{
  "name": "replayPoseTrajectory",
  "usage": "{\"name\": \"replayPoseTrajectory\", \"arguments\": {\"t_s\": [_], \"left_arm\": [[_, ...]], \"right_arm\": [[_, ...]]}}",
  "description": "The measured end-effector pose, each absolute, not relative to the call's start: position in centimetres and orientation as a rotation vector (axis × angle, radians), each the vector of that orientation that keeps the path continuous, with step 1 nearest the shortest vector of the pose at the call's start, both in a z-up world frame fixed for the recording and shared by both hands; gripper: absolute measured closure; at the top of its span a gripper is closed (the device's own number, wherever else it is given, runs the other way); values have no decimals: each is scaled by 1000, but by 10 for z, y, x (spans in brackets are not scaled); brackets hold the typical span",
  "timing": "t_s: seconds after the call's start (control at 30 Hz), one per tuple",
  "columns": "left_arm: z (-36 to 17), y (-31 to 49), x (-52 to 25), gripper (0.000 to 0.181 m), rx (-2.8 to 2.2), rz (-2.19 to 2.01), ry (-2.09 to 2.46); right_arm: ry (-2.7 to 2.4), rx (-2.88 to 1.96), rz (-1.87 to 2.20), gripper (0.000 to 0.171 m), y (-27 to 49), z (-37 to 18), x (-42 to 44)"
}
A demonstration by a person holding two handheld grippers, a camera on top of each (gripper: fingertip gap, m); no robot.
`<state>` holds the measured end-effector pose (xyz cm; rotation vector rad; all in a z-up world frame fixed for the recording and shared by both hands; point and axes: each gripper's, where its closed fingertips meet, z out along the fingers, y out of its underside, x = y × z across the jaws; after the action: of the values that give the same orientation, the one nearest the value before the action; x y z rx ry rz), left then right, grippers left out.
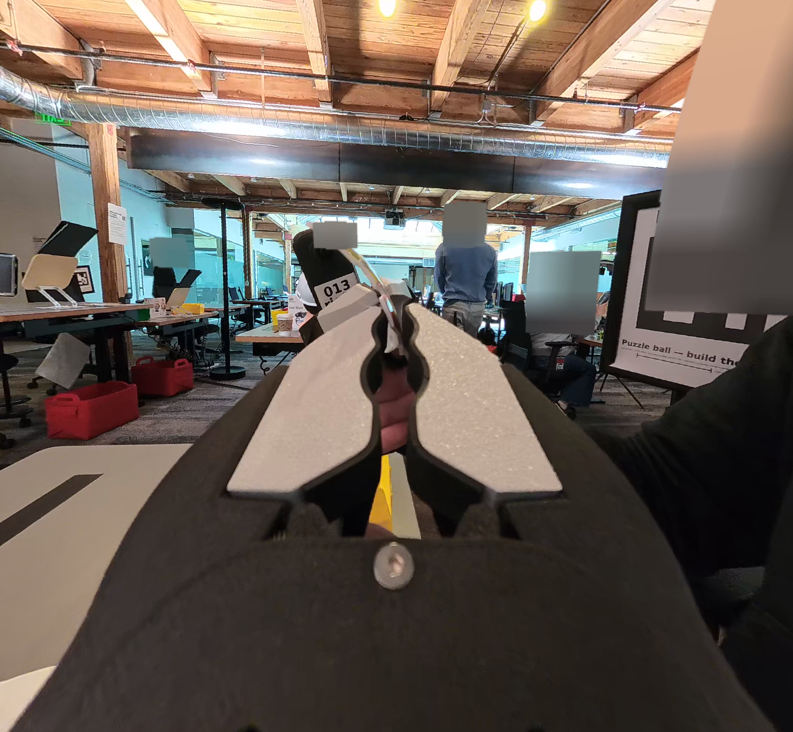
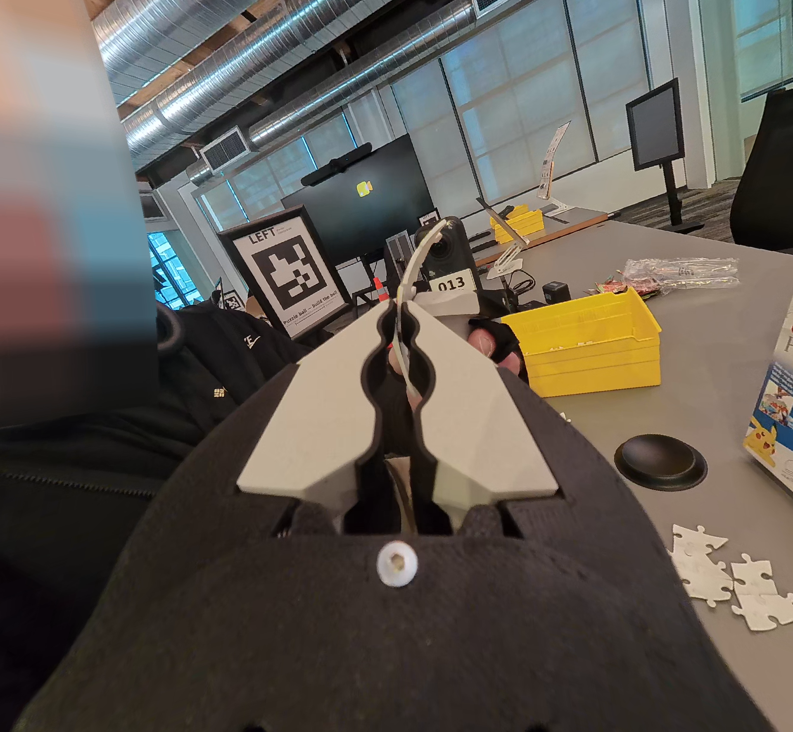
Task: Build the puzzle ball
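Observation:
Both grippers are raised above the table and face each other tip to tip. My left gripper (image 1: 392, 307) is shut on a thin curved white puzzle section (image 1: 370, 270), seen edge-on. The right gripper's grey finger (image 1: 347, 303) shows just behind it. My right gripper (image 2: 401, 303) is shut on the curved puzzle section (image 2: 413, 267), which arcs up out of its jaws. The left gripper's finger (image 2: 450, 309) touches the same section from the far side. I cannot tell whether it is one joined section or two pieces. Loose white puzzle pieces (image 2: 703, 574) lie on the grey table (image 2: 600, 432).
A yellow bin (image 2: 592, 342) stands mid-table. A black round grommet (image 2: 661, 464), a puzzle box (image 2: 772, 411) and a plastic bag (image 2: 682, 273) are to the right. A framed marker sign (image 2: 296, 273) stands behind. The person's dark sleeve (image 1: 708, 454) is close by. Less than 4 cm separates the two grippers' tips.

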<state>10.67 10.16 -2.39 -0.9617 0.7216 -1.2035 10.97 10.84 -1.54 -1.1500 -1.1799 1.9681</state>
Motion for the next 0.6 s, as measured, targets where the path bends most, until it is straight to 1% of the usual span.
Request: {"name": "replayPoseTrajectory", "arguments": {"t_s": [0.33, 0.6], "left_arm": [[-30, 97, 117, 175, -935, -990, 792], [-36, 91, 124, 174, -912, -979, 822]], "right_arm": [[-1219, -1145, 1958, 170, 107, -18, 116], [-1314, -1131, 1911, 171, 97, -21, 123]]}}
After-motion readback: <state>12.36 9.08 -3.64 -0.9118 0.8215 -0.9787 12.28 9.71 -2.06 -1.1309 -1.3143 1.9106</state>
